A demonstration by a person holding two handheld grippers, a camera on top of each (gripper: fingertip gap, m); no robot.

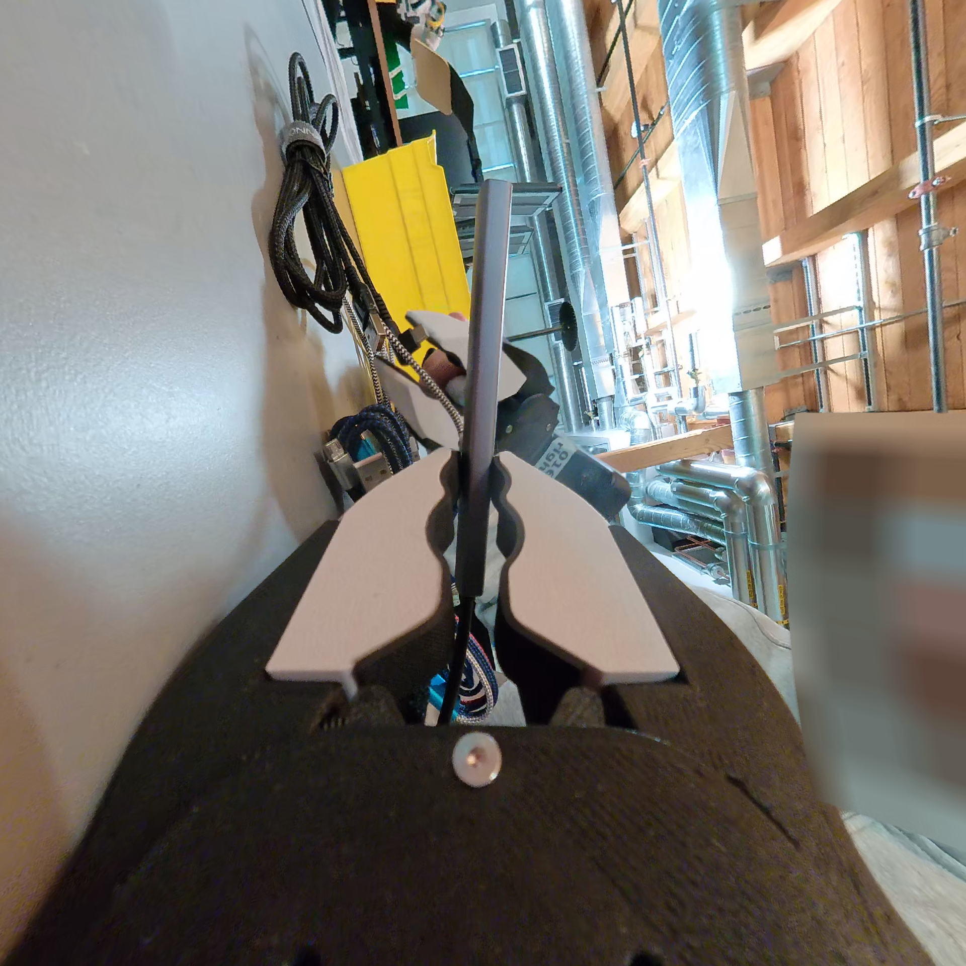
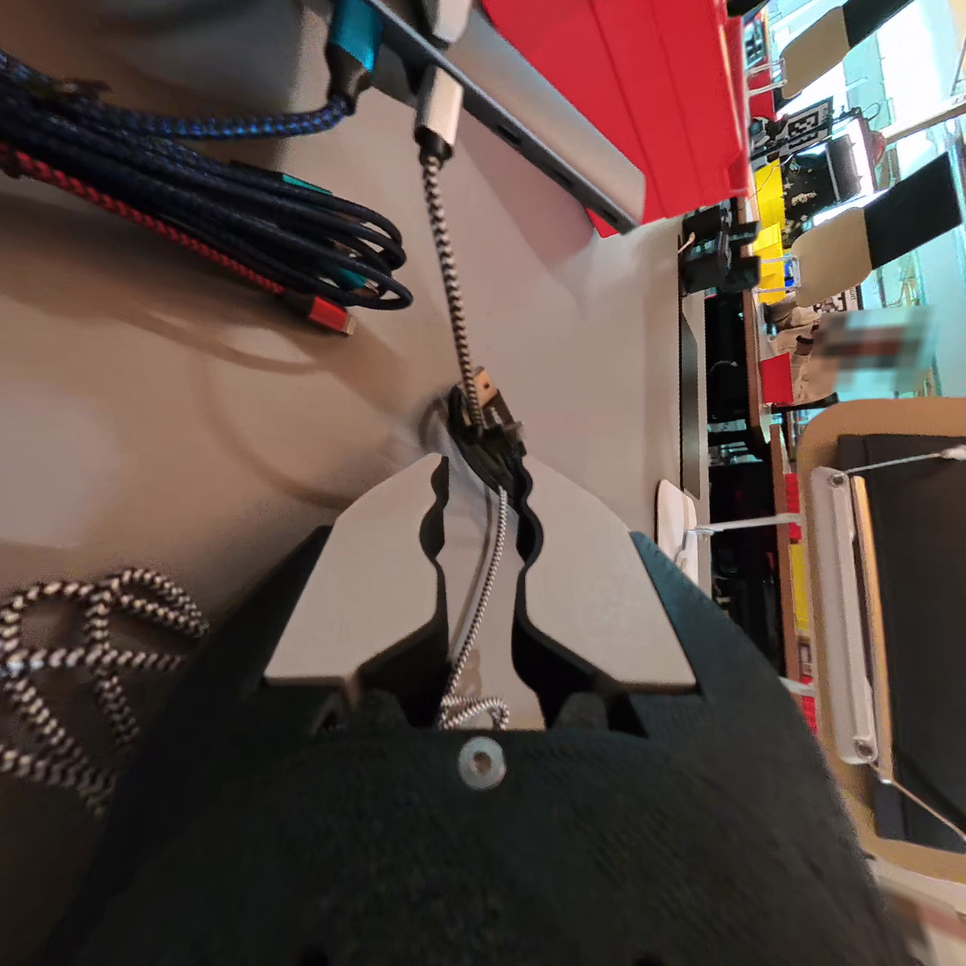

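Grey slim hub (image 1: 483, 334) stands edge-on between the left gripper (image 1: 475, 465) fingertips, clamped, its black lead running back through the jaws. Left of it: one coiled black cable (image 1: 308, 219), one yellow bin (image 1: 407, 235). Right gripper (image 2: 483, 470) jaws slightly apart around one black-and-white braided cable (image 2: 444, 251); cannot tell if they pinch its plug. One plug sits in the hub (image 2: 549, 130), beside one teal plug (image 2: 355, 36).

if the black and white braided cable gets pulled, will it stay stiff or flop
The black and white braided cable probably flops: it curves loosely and lies in slack loops. Its braid looks grippy, not slippery. Pulling could tug the grey hub, since its silver plug sits there.
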